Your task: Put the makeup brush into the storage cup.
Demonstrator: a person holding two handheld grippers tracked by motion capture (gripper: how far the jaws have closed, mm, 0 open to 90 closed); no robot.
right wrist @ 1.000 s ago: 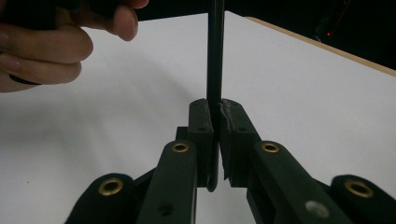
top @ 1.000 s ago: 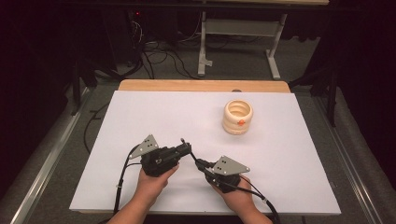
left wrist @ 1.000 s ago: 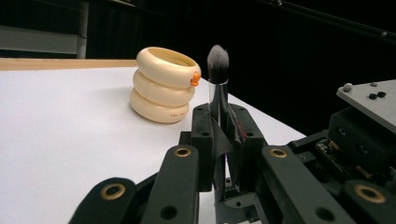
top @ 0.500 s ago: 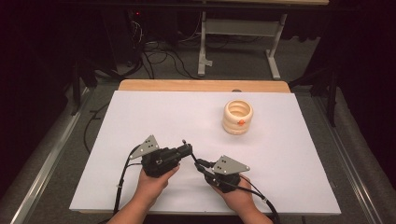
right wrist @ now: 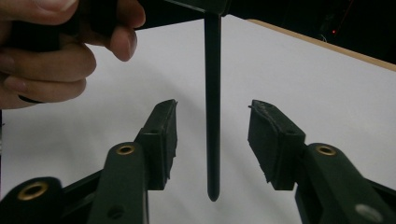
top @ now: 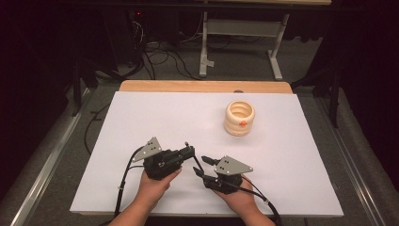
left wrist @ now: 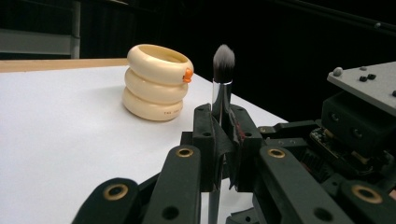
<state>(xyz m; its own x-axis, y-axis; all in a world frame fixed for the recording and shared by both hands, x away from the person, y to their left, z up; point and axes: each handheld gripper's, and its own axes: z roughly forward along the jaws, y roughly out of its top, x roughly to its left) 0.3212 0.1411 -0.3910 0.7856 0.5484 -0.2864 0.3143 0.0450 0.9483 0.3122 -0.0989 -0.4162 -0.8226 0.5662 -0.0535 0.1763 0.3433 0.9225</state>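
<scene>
Two grippers meet low on the white counter (top: 141, 117) in our high view, the cream ring stack (top: 239, 118) well apart beyond. Our left gripper (left wrist: 222, 122) view: jaws clenched on a makeup brush (left wrist: 222, 70). Our right gripper (right wrist: 212, 135) view: jaws just released, straddling the brush's handle without touching.

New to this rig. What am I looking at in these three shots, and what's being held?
No robot here: a person holds hand-operated tongs in each hand at a white table. The high view looks down from above; the other two cameras ride on the tongs and look along their black jaws. On the table stands a cream ringed holder with an orange spot. The left tongs are shut on a makeup brush, bristles up. The right tongs have just been opening: the brush's dark handle hangs between their jaws, and neither pad touches it.
</scene>
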